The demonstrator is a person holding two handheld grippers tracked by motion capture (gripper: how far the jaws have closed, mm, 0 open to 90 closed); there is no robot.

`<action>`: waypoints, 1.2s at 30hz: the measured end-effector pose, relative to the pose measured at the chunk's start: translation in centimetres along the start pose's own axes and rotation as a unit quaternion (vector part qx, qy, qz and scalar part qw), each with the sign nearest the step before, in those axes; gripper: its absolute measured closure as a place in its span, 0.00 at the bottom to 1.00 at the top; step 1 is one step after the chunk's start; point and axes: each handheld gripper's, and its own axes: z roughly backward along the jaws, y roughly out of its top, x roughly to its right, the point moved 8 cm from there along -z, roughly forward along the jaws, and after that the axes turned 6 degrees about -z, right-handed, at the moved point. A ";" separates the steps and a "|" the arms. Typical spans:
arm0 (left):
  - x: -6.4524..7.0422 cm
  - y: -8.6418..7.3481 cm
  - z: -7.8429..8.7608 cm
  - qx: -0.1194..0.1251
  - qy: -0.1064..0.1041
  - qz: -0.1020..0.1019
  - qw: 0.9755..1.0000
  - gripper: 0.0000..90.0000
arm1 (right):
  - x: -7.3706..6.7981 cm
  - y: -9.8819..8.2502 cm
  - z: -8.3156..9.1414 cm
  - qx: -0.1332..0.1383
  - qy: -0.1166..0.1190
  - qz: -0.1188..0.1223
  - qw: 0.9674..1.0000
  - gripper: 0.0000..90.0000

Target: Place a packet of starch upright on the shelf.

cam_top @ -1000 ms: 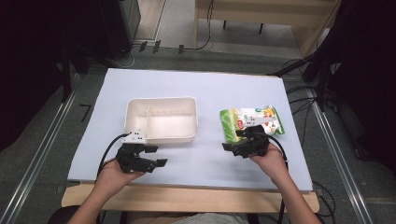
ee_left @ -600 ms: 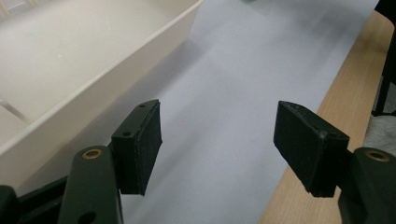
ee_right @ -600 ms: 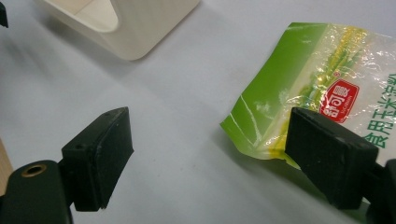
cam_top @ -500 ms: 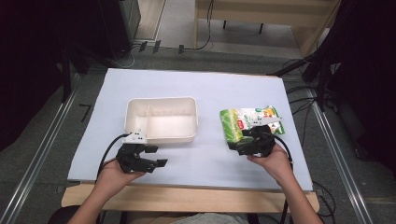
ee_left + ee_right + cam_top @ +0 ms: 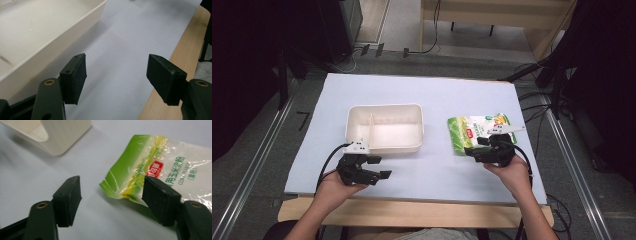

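White counter below, right tongs gaping wide and empty over the green pouch's near corner, should straddle it squarely; left tongs idle, open, beside the tray.

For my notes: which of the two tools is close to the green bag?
The right tool: its open jaws reach the green bag. The left tool sits by the white tray.

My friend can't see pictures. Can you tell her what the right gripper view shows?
Open black tongs reach toward the corner of a green and clear food bag that lies flat on a pale table cover. One jaw sits over the bag's edge, the other over bare cover. A corner of a white tray is at the top left.
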 end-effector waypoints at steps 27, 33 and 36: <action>0.1 0.0 0.2 0.010 -0.001 0.002 1.000 0.37 | 5.7 -3.6 -1.8 -0.086 -0.052 -0.058 0.993 1.00; 0.2 -0.1 0.4 0.012 0.005 0.001 1.000 0.37 | 6.2 -2.2 -3.4 -0.099 -0.053 -0.059 0.992 1.00; 0.1 -0.2 0.6 0.016 0.010 0.005 1.000 0.37 | 6.1 -1.5 -4.2 -0.097 -0.057 -0.054 0.992 1.00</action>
